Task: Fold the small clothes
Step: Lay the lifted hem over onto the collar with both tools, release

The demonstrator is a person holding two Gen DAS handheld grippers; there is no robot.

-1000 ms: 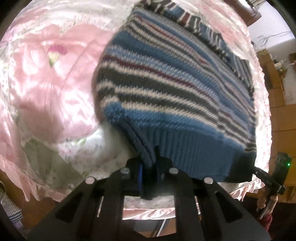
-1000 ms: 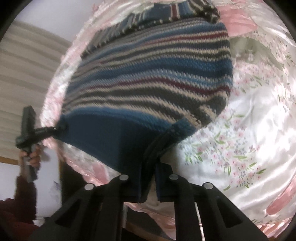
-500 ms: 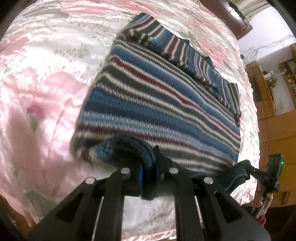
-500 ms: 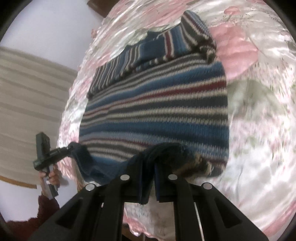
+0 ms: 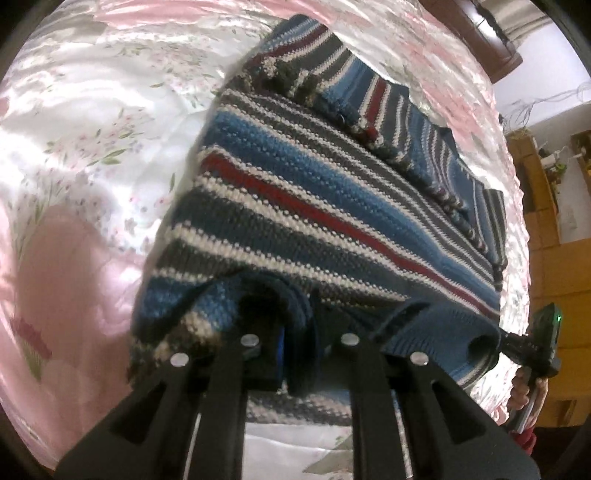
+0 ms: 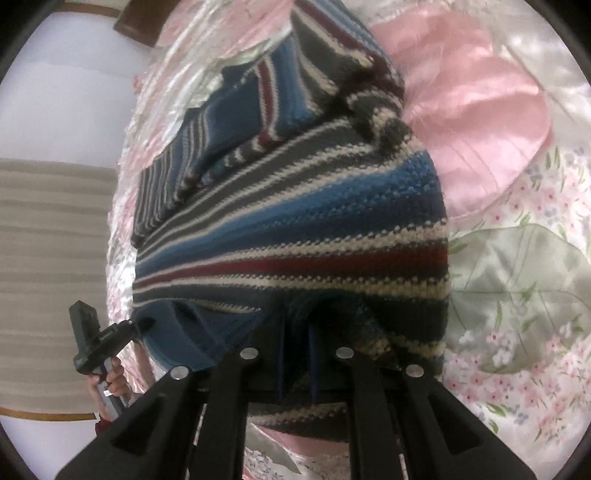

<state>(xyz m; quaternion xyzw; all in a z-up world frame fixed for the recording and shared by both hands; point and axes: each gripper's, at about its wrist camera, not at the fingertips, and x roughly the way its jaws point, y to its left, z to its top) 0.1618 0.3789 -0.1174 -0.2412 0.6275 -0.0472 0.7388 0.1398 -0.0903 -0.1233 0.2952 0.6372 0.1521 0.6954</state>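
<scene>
Striped knit sweater (image 5: 332,206) pinched in both tongs

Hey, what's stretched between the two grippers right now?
The blue hem of the striped sweater spans from the left gripper to the right gripper, both jaws shut on it. Both wrist views show it.

sweater (image 5: 303,206): chunky knit wool-like cloth, rough, matt, ribbed hem | bedspread (image 5: 92,122): satin-like cloth, glossy, smooth, rippled sheen | left gripper (image 5: 297,354): matt black plastic, shiny metal screw heads | right gripper (image 6: 297,363): the same matt black plastic, metal screws | headboard (image 5: 476,33): dark polished wood
</scene>
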